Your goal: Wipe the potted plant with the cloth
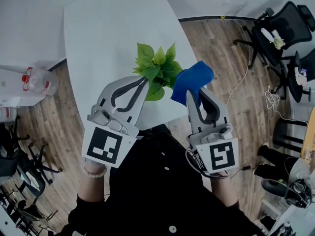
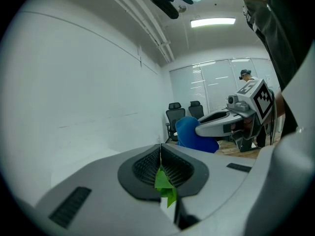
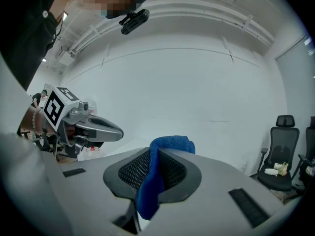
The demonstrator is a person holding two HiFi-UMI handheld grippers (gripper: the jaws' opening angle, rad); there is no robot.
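Left tool [image 1: 143,82] is clenched on one green leaf [image 2: 165,183]. The left gripper view shows the jaws pressed together with the leaf tip sticking out below them. Right tool [image 1: 196,93] is grasping the blue cloth [image 1: 192,80]. In the right gripper view the cloth [image 3: 170,144] is pinched between the jaws, bunched above them with a tail hanging below.

The plant [image 1: 158,69] stands near the close edge of the white worktop [image 1: 113,33], at 12 o'clock from us, between the two tools. From the right tool the plant lies at about 10 o'clock. The cloth sits at the plant's 3 o'clock side and meets the outer leaves there, though we cannot confirm real contact. The pinched leaf runs roughly from 1 to 7 o'clock, along the left tool's line.

We judge that the left tool holds the leaf steady and the right one, nearer with the cloth, does the wiping. The coming stroke should go leftward across the leaf.

Containers: the pot does not show, as leaves and tools cover it. A clear bottle [image 1: 37,80] sits off the worktop at 9 o'clock, and we cannot tell what is in it.
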